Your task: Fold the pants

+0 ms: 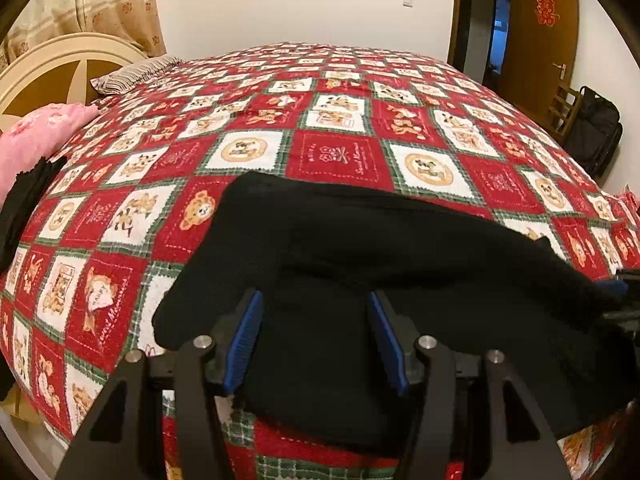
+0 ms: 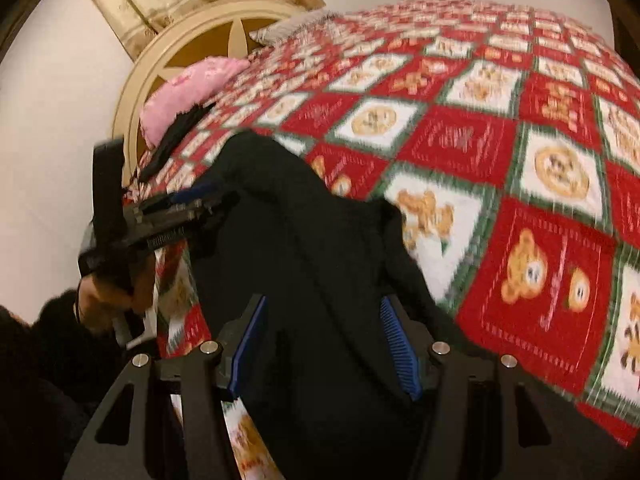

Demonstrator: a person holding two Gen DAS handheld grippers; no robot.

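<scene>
Black pants (image 1: 360, 240) lie bunched on the near part of the red, white and green bear-print quilt (image 1: 336, 152). My left gripper (image 1: 316, 300) hovers over their near edge, open, its blue pads (image 1: 244, 340) wide apart with black cloth under and between them. In the right wrist view the pants (image 2: 300, 220) fill the space under my right gripper (image 2: 322, 308), also open, pads apart. A hand holds the left gripper (image 2: 188, 200) at the pants' left edge. The right gripper (image 1: 620, 292) shows at the right rim of the left wrist view.
A pink pillow (image 1: 36, 136) and another black garment (image 1: 28, 200) lie at the bed's left end by a cream headboard (image 1: 48, 64). A striped pillow (image 1: 132, 74) lies further back. A door (image 1: 540, 40), a chair and a black bag (image 1: 596, 128) stand at right.
</scene>
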